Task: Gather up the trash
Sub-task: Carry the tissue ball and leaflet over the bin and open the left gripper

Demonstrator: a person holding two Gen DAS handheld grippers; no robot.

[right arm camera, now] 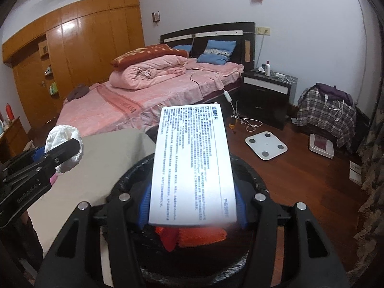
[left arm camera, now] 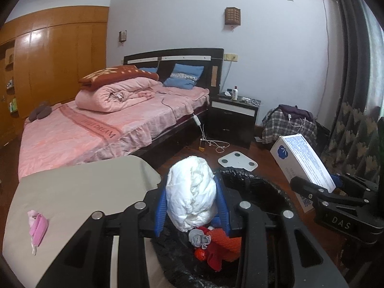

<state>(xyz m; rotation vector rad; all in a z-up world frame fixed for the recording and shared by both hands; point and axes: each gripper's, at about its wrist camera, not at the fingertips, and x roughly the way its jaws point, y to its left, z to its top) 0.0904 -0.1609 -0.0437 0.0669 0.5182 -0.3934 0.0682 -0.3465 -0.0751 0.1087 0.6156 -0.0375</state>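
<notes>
My left gripper (left arm camera: 192,206) is shut on a crumpled white paper wad (left arm camera: 190,192), held over the black-lined trash bin (left arm camera: 259,187). The bin holds red and orange trash (left arm camera: 223,244) and a grey scrap. My right gripper (right arm camera: 192,206) is shut on a flat white box with blue print (right arm camera: 192,165), held over the same bin (right arm camera: 249,172). The box also shows in the left wrist view (left arm camera: 302,160), and the wad in the right wrist view (right arm camera: 63,144). A pink wrapper (left arm camera: 37,228) lies on the grey table (left arm camera: 79,192) to the left.
A bed with pink covers (left arm camera: 96,124) stands behind the table. A white bathroom scale (right arm camera: 266,145) lies on the wooden floor beside cables. A black nightstand (right arm camera: 266,96) and a plaid-covered pile (right arm camera: 324,117) stand at the right. Curtains hang at far right.
</notes>
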